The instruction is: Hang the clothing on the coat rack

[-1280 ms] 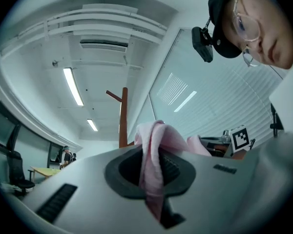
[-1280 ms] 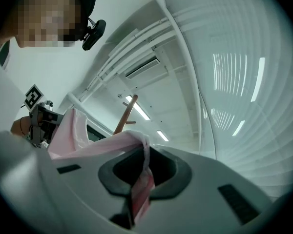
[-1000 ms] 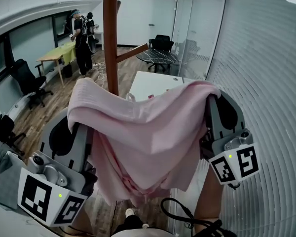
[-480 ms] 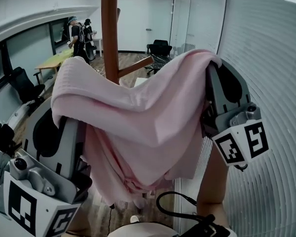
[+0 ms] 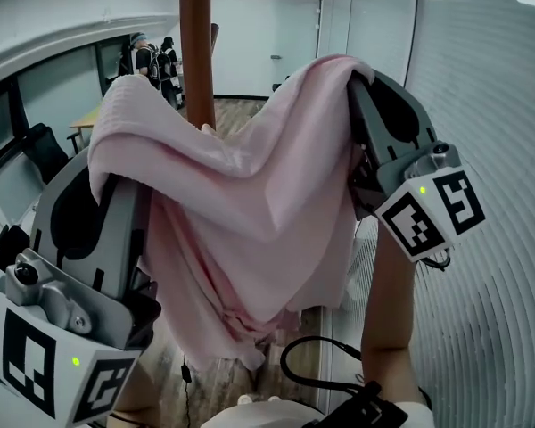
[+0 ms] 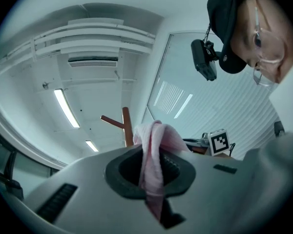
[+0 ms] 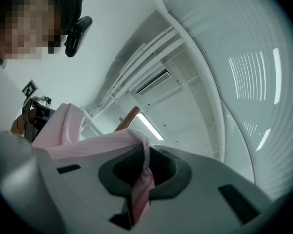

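Now left tongs (image 6: pixel 154 172) and right tongs (image 7: pixel 144 174) hold up the pink garment (image 5: pixel 250 212).
Each is clenched on a pinch of its top edge, and the cloth sags between them, just in front of the coat rack (image 5: pixel 196 52). By my judgement, the edge should be pulled taut, carried above a peg (image 6: pixel 112 121), then lowered over it before either grip loosens. No container is in view.

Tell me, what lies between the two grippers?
The pink garment spans from left gripper to right gripper, seen in the head view.
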Demonstrator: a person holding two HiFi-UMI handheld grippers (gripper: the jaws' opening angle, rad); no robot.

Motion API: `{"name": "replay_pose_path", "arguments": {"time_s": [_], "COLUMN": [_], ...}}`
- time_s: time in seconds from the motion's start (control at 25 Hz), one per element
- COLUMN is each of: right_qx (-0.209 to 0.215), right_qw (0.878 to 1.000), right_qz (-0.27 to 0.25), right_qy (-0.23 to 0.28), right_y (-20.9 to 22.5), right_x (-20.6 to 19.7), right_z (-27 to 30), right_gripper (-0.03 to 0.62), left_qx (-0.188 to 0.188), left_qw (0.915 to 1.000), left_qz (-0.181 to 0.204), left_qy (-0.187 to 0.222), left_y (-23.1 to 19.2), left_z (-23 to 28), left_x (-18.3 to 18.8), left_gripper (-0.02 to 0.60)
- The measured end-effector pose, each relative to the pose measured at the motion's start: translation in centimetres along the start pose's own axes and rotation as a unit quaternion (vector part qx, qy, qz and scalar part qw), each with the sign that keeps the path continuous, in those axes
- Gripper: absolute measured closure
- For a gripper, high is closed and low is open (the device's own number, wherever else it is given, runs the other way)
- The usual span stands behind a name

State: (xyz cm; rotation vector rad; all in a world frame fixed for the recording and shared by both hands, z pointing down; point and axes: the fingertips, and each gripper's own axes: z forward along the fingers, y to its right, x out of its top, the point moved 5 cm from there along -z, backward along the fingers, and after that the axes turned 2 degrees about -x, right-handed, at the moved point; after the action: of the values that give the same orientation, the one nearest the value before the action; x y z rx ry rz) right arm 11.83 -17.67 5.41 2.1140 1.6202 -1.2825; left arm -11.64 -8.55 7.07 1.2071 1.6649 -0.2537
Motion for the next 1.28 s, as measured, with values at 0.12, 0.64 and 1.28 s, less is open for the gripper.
{"name": "replay_pose_path", "arguments": {"time_s": [0.12, 0.64, 1.28], "right_qx": [0.015, 0.019, 0.013], "right_qw": [1.000, 1.000, 0.998], "right_qz": [0.008, -0.002, 0.017], "right_qy": [0.002, 0.001, -0.063], "right_y": [-0.3, 1.7, 3.8], "right_x": [-0.4, -1.4, -6.1], "right_z": [1.4, 5.8, 8.1], "right_gripper": [0.559, 0.559, 0.558], "left_qx": [0.011, 0.012, 0.061], "left_qw": [0.9999, 0.9992, 0.9948], "left_qz": [0.013, -0.009, 0.006], "left_qy": [-0.001, -0.037, -0.081], "left_y": [-0.2, -3.3, -5.9], "left_z": [0.1, 4.4, 6.0], "left_x": [0.0, -0.6, -2.2], "left_gripper": [0.555, 0.555, 0.555]}}
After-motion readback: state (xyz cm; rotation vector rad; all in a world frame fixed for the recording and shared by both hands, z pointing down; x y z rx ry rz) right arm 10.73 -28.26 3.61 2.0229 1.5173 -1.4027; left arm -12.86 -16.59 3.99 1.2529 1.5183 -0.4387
